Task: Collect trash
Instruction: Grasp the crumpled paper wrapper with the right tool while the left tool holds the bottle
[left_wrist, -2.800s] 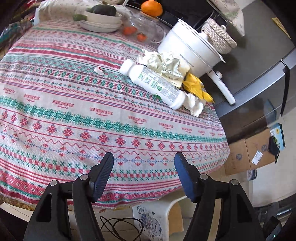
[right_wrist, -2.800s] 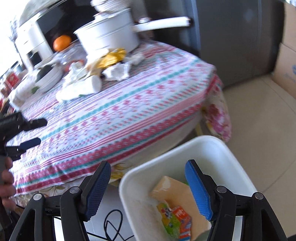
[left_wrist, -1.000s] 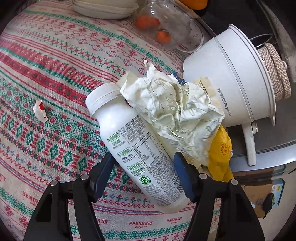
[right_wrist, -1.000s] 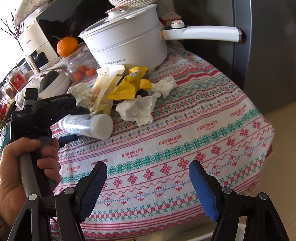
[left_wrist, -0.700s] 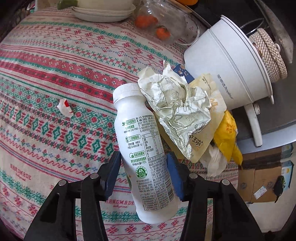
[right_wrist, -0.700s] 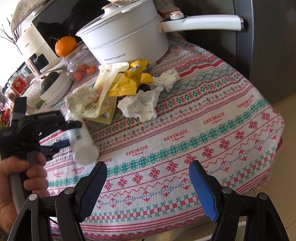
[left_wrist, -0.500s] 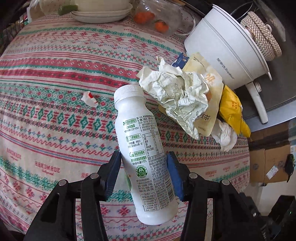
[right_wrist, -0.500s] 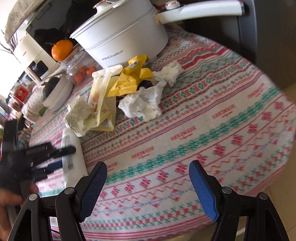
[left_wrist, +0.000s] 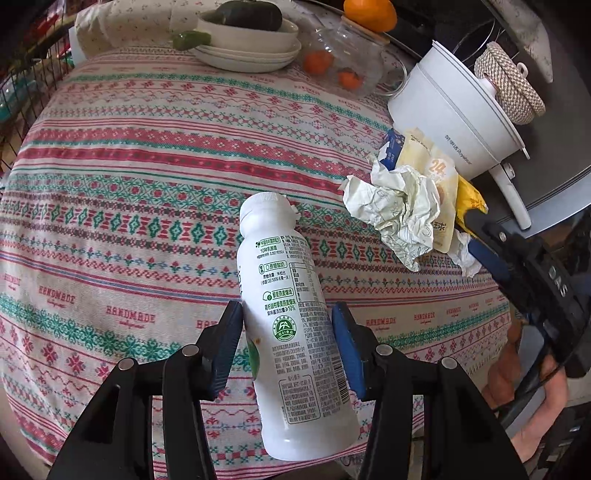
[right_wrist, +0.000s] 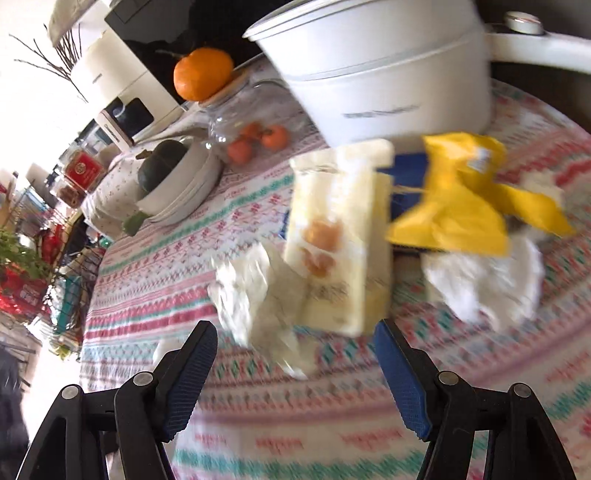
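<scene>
Left wrist: jaws pinch the bottle (left_wrist: 295, 317) over the tablecloth's (left_wrist: 155, 206) near edge (right jaws spread).

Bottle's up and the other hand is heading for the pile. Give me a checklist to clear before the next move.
1. Left gripper pads pressed on white bottle: ok.
2. Bottle lifted off the tablecloth: ok.
3. Bottle cap closed: cannot tell.
4. Right gripper open, nothing between its pads: ok.
5. Right gripper lined up on crumpled paper and cream packet: ok, though blurred.
6. Yellow wrapper and white tissue waiting beside the white pot: ok.
7. Bin within reach: cannot tell, not in view.
</scene>
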